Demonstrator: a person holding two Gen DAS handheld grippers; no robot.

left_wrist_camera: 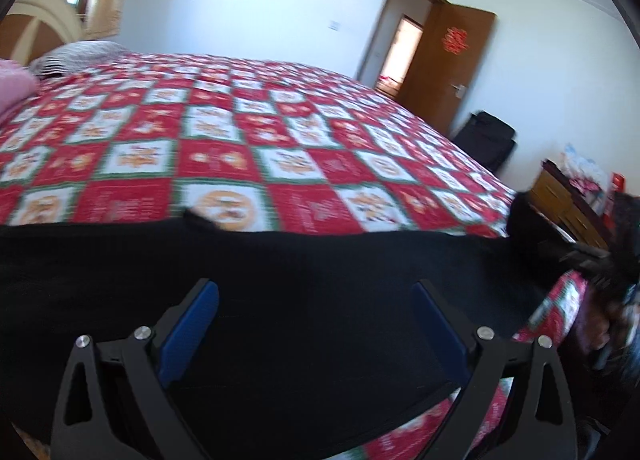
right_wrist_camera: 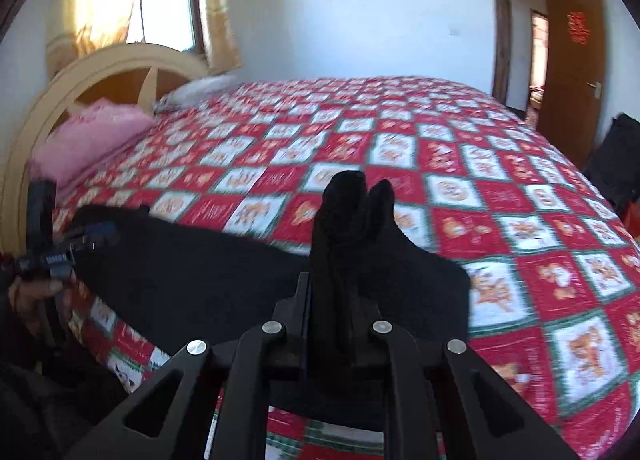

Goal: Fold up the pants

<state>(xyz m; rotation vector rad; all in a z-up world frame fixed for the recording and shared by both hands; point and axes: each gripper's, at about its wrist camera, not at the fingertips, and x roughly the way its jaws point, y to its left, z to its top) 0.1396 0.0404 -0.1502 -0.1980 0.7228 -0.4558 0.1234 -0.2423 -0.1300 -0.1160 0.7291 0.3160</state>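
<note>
Right hand-held gripper: jaws pressed together on a bunched end of the black pants; fabric pokes up past the fingertips. Left hand-held gripper: jaws spread wide, blue pads hovering over the cloth, nothing between them.

Pants lie flat in a long band along the near edge of the bed, on the red checked quilt; the right end is lifted in the right grip.

Step in hand, as I judge it: carrying the pinched end leftward over the rest to halve the length.

To do it well:
- keep the pinch firm; the bunch looks thick and could slip.
- carry the end low and level so the lower layer does not drag.
- use the left gripper to pin or take the far end, edges aligned.
- watch the near edge; cloth overhangs the bed there.
</note>
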